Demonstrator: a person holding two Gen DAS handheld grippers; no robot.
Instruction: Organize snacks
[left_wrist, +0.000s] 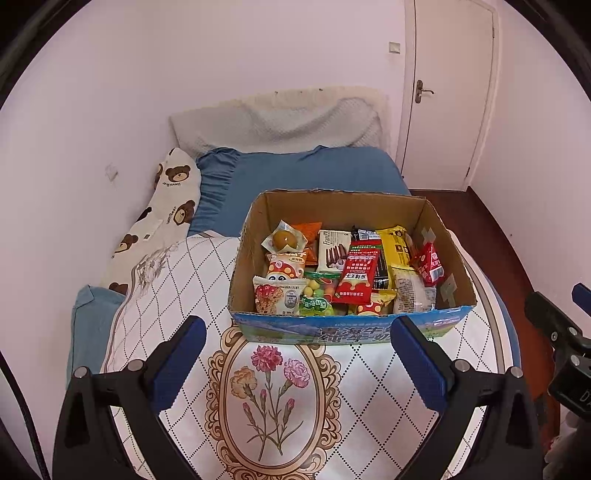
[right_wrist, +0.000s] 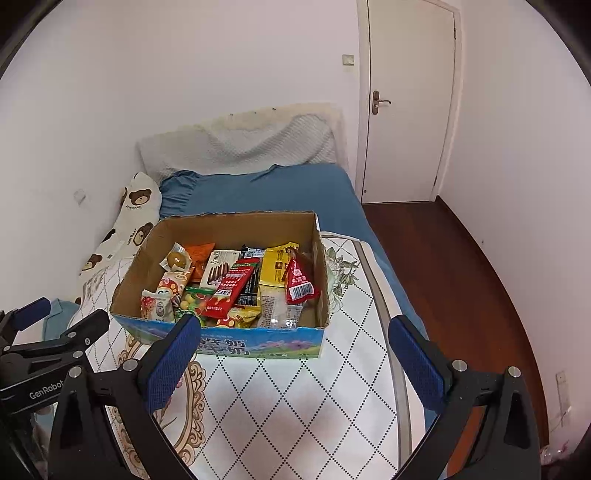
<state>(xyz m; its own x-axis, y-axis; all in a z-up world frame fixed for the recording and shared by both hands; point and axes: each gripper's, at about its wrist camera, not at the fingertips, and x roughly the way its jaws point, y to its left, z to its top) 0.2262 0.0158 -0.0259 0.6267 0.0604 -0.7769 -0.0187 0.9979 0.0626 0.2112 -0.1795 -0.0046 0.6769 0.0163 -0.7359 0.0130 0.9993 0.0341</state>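
Your left gripper (left_wrist: 298, 334) and right gripper (right_wrist: 294, 332) gape empty above the quilt (left_wrist: 369, 373); beyond, the snack box (left_wrist: 448, 258) lies broadside, packets (left_wrist: 356, 277) overlapping, lower ones hidden.

Room: plain pale walls (left_wrist: 221, 55), evenly lit. White door (left_wrist: 450, 92) with a metal lever handle (left_wrist: 421, 91) in the far right corner; light switch (left_wrist: 394, 47) on the wall beside it. Dark red-brown wood floor (right_wrist: 461, 288) along the right. Bed (right_wrist: 288, 192) with blue sheet against the left wall; grey quilted pillow (left_wrist: 280, 125) at its head, bear-print pillow (left_wrist: 173, 199) along the wall side.
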